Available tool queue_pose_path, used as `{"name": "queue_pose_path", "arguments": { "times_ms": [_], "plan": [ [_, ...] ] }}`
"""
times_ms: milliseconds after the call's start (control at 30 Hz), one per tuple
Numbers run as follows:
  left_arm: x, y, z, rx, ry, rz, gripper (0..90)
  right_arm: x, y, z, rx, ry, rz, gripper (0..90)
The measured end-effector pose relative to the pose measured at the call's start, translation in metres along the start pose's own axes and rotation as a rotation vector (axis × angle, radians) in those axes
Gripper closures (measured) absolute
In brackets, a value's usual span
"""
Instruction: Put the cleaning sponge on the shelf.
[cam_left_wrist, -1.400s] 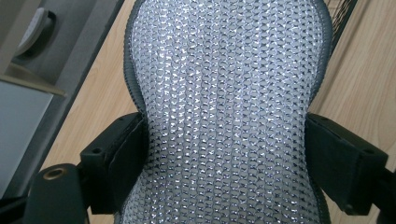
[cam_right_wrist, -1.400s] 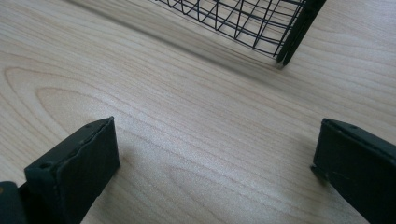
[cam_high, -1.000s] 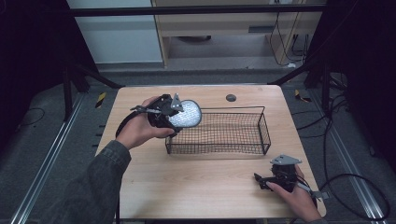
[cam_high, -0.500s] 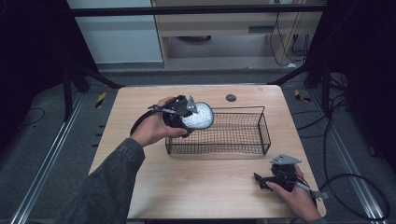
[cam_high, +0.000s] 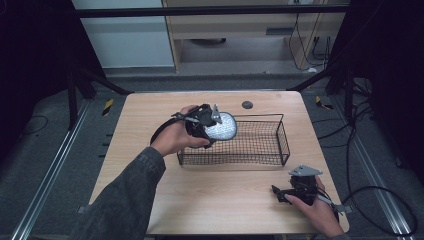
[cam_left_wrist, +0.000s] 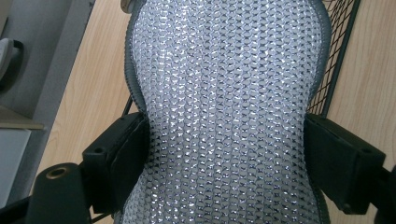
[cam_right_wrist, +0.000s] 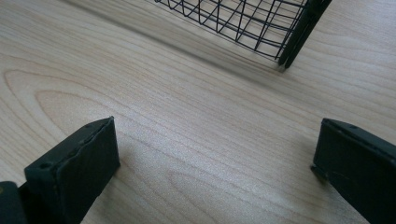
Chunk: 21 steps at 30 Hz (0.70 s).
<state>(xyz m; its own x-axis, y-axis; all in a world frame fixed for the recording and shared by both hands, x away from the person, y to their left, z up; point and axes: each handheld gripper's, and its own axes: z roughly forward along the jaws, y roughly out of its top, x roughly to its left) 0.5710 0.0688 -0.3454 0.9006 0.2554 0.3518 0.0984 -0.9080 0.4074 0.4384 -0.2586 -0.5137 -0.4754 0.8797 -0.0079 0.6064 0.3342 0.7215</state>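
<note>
While our left gripper (cam_high: 212, 125) clamps the silver mesh pad (cam_left_wrist: 224, 112) over the wire basket (cam_high: 280, 145), unreleased, our right gripper (cam_right_wrist: 215, 158) rests wide open, empty.

Dark grey denim sleeve (cam_high: 125, 200) on the left arm, black left tongs (cam_left_wrist: 224, 154) with broad matte pads and a brass-ringed screw hole, black right tongs (cam_right_wrist: 219, 172) topped by a grey three-cornered plate (cam_high: 305, 171).
</note>
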Motion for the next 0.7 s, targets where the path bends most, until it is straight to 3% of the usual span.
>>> {"name": "queue_pose_path", "arguments": {
  "times_ms": [700],
  "plan": [
    [0.001,-0.004,0.024,0.048,-0.017,0.026,17.8,0.0,0.0,0.0,0.0,0.0,0.0,0.3]
  ]
}}
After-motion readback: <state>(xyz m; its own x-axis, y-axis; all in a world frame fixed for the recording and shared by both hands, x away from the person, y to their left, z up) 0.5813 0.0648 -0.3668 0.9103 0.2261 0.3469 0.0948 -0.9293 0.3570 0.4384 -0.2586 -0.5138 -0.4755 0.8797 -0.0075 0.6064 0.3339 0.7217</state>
